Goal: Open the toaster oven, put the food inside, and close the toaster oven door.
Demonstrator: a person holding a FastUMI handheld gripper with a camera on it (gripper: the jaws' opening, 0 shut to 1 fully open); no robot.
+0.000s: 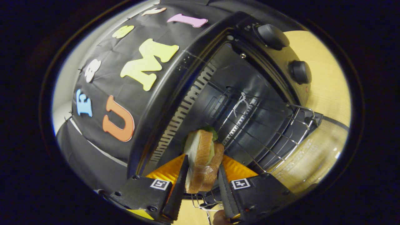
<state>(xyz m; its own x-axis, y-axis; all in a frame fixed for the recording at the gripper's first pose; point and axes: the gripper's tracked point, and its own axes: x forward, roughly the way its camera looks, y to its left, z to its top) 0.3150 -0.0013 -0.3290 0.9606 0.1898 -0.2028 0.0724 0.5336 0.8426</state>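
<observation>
My gripper (202, 170) is shut on a wrapped sandwich (203, 156), both fingers (180, 184) pressing its bread sides; green lettuce peeks out at its far end. Right ahead gapes the black toaster oven (218, 78), seen strongly tilted. Its glass door (312, 156) hangs open beside the mouth. A wire rack (265, 125) lies inside the dark cavity, its front edge sticking out over the door. The sandwich hovers at the mouth of the oven, above the near end of the rack. Two black knobs (272, 36) sit on the oven's control panel past the cavity.
The oven stands on a light wooden table (328, 81). Black booth cloth (103, 93) hangs behind and beside the oven. A slotted vent strip (184, 109) runs along the oven's inner wall next to the sandwich.
</observation>
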